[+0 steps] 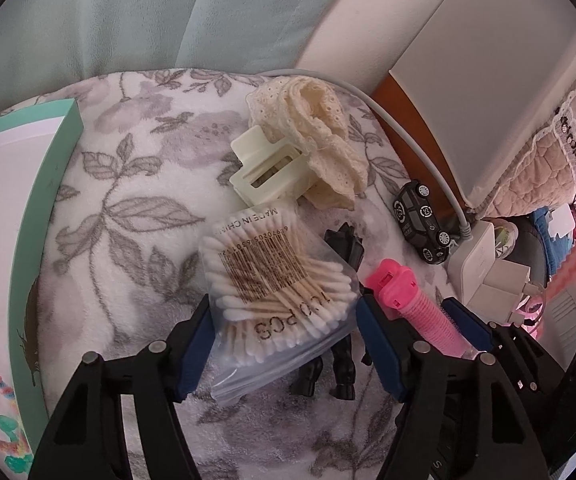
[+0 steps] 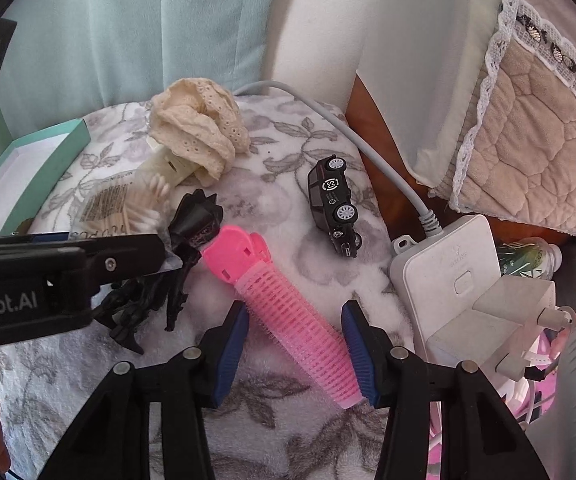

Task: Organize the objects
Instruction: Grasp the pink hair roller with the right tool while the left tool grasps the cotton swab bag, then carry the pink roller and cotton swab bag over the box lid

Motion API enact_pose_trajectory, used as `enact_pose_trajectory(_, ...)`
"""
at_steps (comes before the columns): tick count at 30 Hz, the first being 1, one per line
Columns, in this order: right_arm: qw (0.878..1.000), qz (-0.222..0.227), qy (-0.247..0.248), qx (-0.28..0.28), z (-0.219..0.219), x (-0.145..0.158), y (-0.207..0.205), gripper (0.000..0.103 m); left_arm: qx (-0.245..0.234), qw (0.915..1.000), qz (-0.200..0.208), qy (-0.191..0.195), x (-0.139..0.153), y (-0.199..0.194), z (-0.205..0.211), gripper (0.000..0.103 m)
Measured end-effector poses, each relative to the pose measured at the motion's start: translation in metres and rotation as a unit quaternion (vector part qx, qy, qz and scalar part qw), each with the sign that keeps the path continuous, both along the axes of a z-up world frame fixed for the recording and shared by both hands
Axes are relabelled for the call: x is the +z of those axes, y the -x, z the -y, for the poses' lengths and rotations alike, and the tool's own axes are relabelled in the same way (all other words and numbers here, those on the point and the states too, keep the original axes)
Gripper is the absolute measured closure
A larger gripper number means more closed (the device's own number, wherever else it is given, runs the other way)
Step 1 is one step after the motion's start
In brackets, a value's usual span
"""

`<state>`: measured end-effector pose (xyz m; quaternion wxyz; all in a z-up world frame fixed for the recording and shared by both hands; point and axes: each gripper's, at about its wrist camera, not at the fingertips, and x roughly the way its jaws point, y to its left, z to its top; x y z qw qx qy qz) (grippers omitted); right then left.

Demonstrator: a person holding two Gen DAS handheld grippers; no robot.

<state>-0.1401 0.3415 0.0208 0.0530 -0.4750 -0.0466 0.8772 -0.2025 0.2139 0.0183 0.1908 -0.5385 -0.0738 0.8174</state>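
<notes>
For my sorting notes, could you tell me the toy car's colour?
Black, with white wheels: the toy car, clearest in the right wrist view.

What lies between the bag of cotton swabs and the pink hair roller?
A black toy figure lies between the bag of cotton swabs and the pink hair roller, partly under the bag. The right wrist view shows it best.

We see pink hair roller [image 2: 284, 308] lying diagonal, swab bag [image 1: 276, 284] flat, black figure [image 2: 184, 248] between them, toy car [image 2: 334, 204] on its side.
</notes>
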Motion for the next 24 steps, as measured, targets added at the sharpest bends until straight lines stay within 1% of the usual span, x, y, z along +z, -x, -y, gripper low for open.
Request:
enact_pose_trajectory(2, 1.000, -0.002, -0.002, 0.000, 0.000, 0.002, -0.002, 0.055, -0.003, 1.0000, -0.002, -0.001, 0.002, -0.002, -0.003, 0.041)
enact_pose_trajectory(5, 1.000, -0.002, -0.006, -0.001, 0.000, 0.004, -0.003, 0.059, -0.004, 1.0000, -0.006, -0.002, 0.005, -0.005, -0.003, 0.047)
enact_pose_trajectory(7, 1.000, -0.005, -0.007, -0.001, 0.000, 0.008, -0.005, 0.060, -0.004, 1.0000, -0.007, -0.002, 0.007, -0.004, -0.001, 0.049)
enact_pose_trajectory(8, 1.000, -0.006, -0.008, -0.001, 0.000, 0.009, -0.006, 0.063, -0.004, 1.0000, -0.007, -0.002, 0.008, -0.004, 0.000, 0.051)
enact_pose_trajectory(10, 1.000, -0.008, -0.003, 0.002, 0.001, 0.013, -0.007, 0.073, -0.003, 0.9999, -0.009, -0.006, 0.012, -0.008, 0.005, 0.055)
enact_pose_trajectory(11, 1.000, -0.009, -0.002, 0.003, 0.001, 0.015, -0.008, 0.074, -0.003, 0.9999, -0.009, -0.006, 0.015, -0.010, 0.007, 0.056)
enact_pose_trajectory(14, 1.000, -0.015, -0.003, 0.005, 0.004, 0.020, -0.010, 0.074, -0.003, 0.9999, -0.012, 0.000, 0.018, -0.016, 0.010, 0.058)
enact_pose_trajectory(19, 1.000, -0.028, 0.001, 0.004, 0.011, 0.032, -0.014, 0.074, 0.004, 0.9999, -0.013, -0.007, 0.023, -0.027, 0.019, 0.059)
enact_pose_trajectory(24, 0.999, -0.039, 0.013, 0.003, 0.019, 0.044, -0.025, 0.074, 0.018, 0.9995, -0.021, -0.015, 0.035, -0.040, 0.031, 0.059)
